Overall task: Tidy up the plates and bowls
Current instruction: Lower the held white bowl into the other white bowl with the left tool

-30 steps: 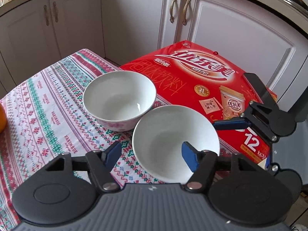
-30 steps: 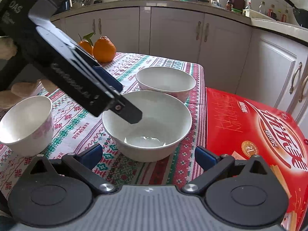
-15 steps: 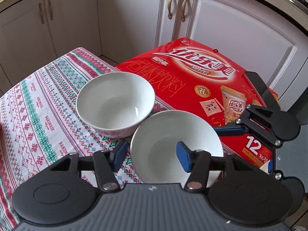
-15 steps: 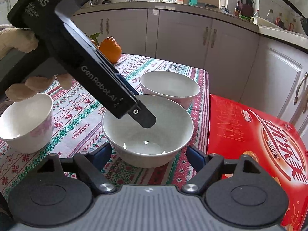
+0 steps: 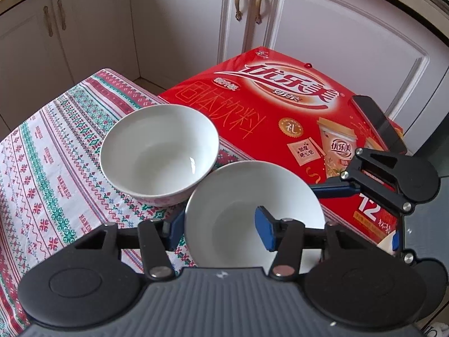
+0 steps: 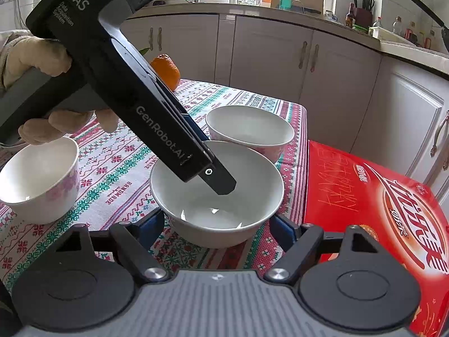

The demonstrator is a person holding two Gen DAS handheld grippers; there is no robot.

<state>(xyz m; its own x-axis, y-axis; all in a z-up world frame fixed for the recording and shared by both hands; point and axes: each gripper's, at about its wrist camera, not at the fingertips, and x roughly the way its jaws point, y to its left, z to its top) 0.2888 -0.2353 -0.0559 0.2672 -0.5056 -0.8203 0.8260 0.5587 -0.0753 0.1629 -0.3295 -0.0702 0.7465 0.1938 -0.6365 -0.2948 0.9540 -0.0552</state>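
A plain white bowl [image 5: 247,196] [image 6: 252,168] sits on the patterned tablecloth [image 5: 42,154], touching a second white bowl [image 5: 160,146] [image 6: 249,123] with a pink pattern behind it. My left gripper [image 5: 219,224] is shut on the plain bowl's near wall, one finger inside and one outside. In the right wrist view the left gripper [image 6: 221,182] reaches into that bowl from above. My right gripper [image 6: 217,227] straddles the same bowl low down. Its jaws are closing, with the pads close beside the bowl's sides. A third pink-patterned bowl [image 6: 36,174] stands at the left.
A large red drink carton [image 5: 266,104] [image 6: 364,196] lies beside the table's edge with a dark phone [image 5: 376,118] on it. An orange [image 6: 167,68] sits at the far side of the table. White cabinets [image 5: 196,14] stand behind. A gloved hand [image 6: 42,56] holds the left gripper.
The left jaws have shut onto the plain bowl's wall. The right jaws have narrowed around the bowl's sides. The bowl now sits closer to the right gripper.
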